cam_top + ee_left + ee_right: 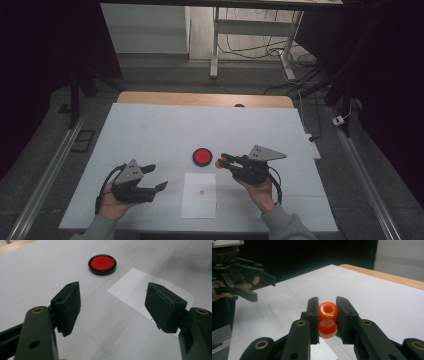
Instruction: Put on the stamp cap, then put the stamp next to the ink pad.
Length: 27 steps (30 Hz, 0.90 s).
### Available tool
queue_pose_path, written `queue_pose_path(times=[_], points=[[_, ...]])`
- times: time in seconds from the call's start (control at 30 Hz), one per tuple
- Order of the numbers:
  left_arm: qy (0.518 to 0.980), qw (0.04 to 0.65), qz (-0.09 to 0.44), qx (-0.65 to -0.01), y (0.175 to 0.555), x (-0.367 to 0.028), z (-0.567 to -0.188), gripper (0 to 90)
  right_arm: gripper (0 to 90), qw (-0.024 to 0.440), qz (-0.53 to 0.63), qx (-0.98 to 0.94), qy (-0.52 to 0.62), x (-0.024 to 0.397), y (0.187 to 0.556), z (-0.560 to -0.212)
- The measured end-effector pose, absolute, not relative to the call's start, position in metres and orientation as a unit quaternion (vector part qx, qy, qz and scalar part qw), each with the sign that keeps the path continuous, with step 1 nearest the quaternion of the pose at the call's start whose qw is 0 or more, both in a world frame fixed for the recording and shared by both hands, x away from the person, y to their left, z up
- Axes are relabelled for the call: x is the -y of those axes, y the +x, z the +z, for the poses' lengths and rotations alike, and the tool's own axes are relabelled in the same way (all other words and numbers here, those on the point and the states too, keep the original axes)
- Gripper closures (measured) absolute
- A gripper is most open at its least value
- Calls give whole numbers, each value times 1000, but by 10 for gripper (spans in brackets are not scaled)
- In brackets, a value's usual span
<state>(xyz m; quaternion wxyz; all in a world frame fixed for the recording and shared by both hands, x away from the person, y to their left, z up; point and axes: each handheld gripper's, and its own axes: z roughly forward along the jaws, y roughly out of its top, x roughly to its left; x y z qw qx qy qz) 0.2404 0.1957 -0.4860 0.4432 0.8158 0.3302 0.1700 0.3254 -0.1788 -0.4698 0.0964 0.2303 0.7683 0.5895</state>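
The high view hangs above the person's near edge of the table (150,125), looking forward and down, far enough back to take in the whole top and the floor beyond. The left gripper view rides low on the left tool (113,307), close to the surface, facing across the table toward the red disc (102,263) and the white paper sheet (130,290); both also show in the high view, near the table's middle. The right gripper view rides on the right tool (328,315), very near the orange piece (327,317) between its jaws, facing leftward across the table, with the left tool (262,286) at its far left.
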Motion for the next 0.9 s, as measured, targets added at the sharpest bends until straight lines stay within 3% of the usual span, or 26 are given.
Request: queue_pose_path(times=[0.9], points=[[820,431,164,-339,240,-202,-494,290,730,114,576,-772,243,185,334,-473]])
